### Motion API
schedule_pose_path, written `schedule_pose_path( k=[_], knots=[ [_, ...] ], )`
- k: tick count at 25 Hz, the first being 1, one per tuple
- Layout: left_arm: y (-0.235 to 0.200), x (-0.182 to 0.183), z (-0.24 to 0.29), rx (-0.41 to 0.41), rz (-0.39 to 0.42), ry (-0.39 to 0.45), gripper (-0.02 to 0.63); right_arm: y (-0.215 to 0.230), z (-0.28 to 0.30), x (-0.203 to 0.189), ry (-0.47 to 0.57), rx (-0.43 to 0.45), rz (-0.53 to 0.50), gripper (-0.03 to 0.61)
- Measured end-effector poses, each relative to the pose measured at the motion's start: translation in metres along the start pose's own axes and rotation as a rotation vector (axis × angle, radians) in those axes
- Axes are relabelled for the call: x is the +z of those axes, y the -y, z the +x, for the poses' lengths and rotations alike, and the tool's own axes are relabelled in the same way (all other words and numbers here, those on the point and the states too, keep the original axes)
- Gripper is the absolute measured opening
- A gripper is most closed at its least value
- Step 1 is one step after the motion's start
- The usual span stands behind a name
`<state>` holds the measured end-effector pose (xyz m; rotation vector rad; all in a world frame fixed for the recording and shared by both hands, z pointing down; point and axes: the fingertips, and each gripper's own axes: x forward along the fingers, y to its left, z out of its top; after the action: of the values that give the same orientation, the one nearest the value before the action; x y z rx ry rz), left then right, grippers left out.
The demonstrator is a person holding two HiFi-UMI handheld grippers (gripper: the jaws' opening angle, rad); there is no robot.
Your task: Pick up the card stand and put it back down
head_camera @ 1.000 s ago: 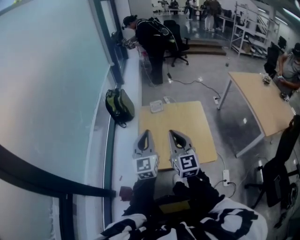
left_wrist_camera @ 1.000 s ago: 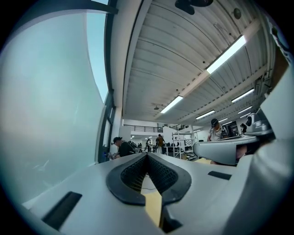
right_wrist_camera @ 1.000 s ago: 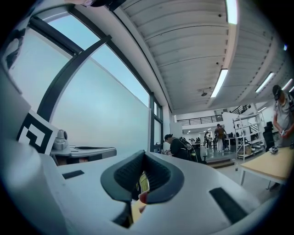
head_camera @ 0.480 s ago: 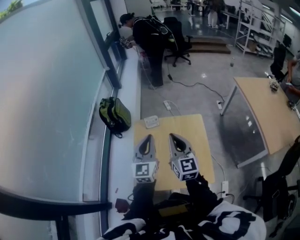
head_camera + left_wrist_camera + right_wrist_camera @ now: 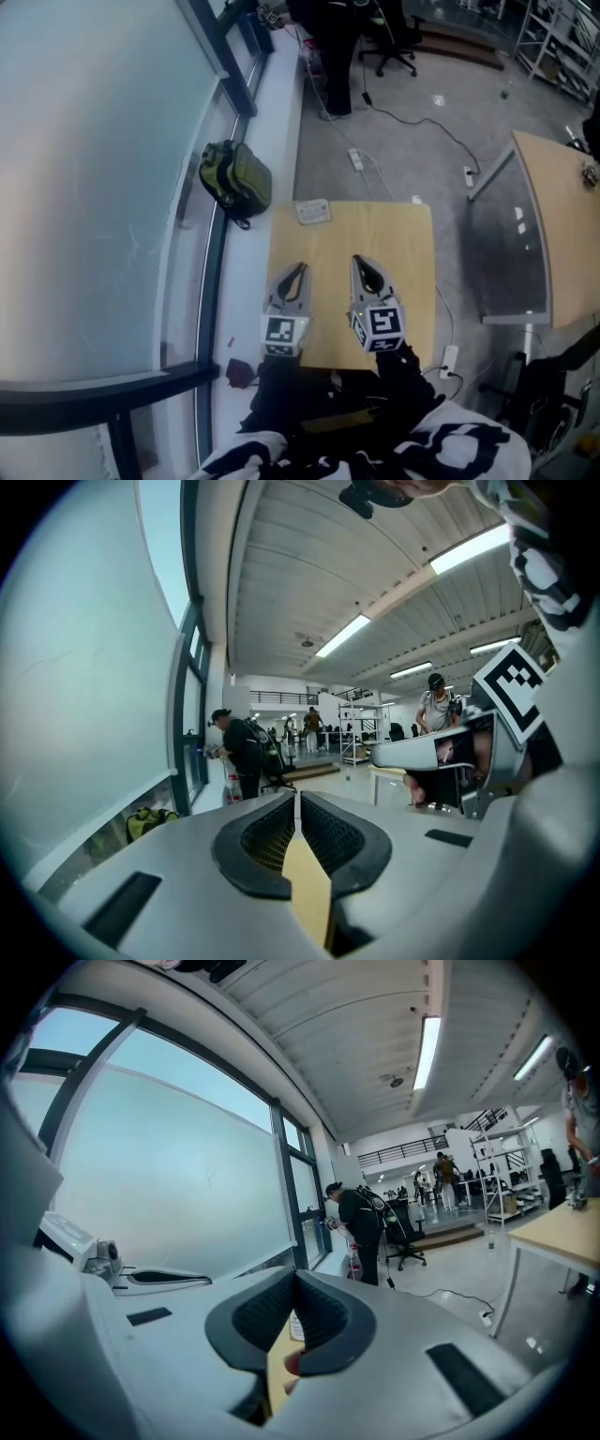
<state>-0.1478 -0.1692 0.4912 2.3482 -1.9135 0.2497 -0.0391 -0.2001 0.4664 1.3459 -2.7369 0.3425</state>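
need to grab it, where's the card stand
In the head view, the card stand sits at the table's far left corner, near the green bag.

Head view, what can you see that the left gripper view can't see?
Only the head view shows the whole wooden tabletop from above, with what looks like the card stand at its far edge, and a power strip on the floor. Only the left gripper view shows the ceiling lights and a person standing at the right. Both show the green backpack by the window, the left gripper with its jaws shut and empty, and the right gripper beside it.
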Motion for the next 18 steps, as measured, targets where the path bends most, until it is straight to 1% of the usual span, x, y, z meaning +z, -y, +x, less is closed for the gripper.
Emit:
schedule_pose_path(
  k=[3,7,12,14,18],
  knots=[
    [-0.019,-0.025,0.008,0.005,-0.003,-0.057,0.014,0.011,0.018,-0.012,-0.037,-0.009,0.023,0.020],
    [-0.056,-0.052,0.021,0.002,0.006,-0.116,0.018,0.017,0.044,-0.034,-0.084,-0.007,0.038,0.020],
    [-0.100,-0.084,0.034,-0.044,0.017,-0.171,0.027,0.013,0.065,-0.065,-0.151,0.005,0.040,0.021],
    [-0.117,-0.098,0.040,-0.077,0.035,-0.205,0.029,0.015,0.074,-0.073,-0.170,-0.004,0.035,0.021],
    [-0.153,-0.112,0.049,-0.134,0.067,-0.251,0.029,0.025,0.095,-0.081,-0.184,-0.036,0.045,0.021]
  ],
)
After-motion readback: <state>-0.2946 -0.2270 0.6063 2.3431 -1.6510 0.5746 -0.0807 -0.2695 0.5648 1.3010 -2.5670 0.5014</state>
